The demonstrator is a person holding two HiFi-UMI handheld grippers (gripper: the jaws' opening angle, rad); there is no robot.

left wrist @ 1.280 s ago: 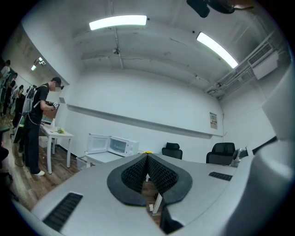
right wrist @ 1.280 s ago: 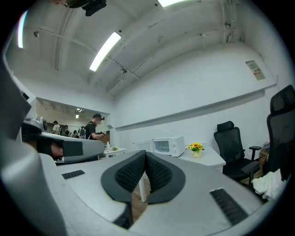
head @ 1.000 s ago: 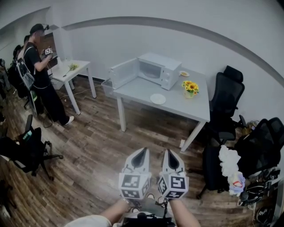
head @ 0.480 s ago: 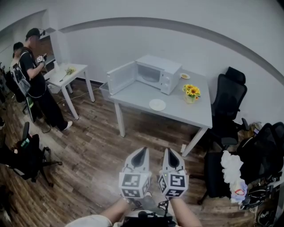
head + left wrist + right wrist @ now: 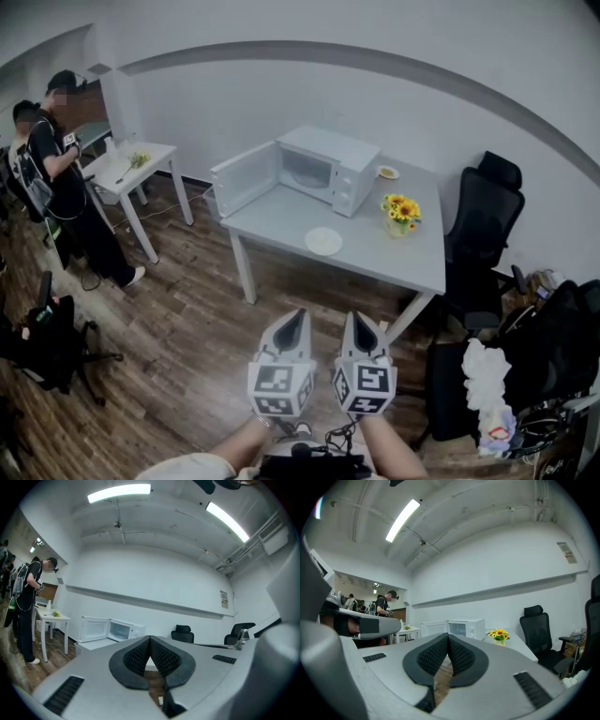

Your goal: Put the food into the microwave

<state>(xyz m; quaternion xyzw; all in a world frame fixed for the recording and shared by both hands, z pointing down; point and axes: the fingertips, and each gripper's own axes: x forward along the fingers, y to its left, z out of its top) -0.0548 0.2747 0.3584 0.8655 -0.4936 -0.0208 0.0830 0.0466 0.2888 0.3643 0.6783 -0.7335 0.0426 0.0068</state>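
Observation:
A white microwave stands on a grey table with its door swung open to the left. A white plate lies on the table in front of it, and a small dish of food sits behind the microwave's right end. My left gripper and right gripper hang side by side over the wooden floor, well short of the table, both shut and empty. The microwave shows far ahead in the left gripper view, and the microwave again in the right gripper view.
A pot of yellow flowers stands on the table's right part. Black office chairs crowd the right side, with a white cloth draped on one. A person in black stands by a small white table at the left.
Both grippers and the camera have moved forward across the floor, so the table and microwave appear nearer and lower in the head view. The jaws have stayed shut.

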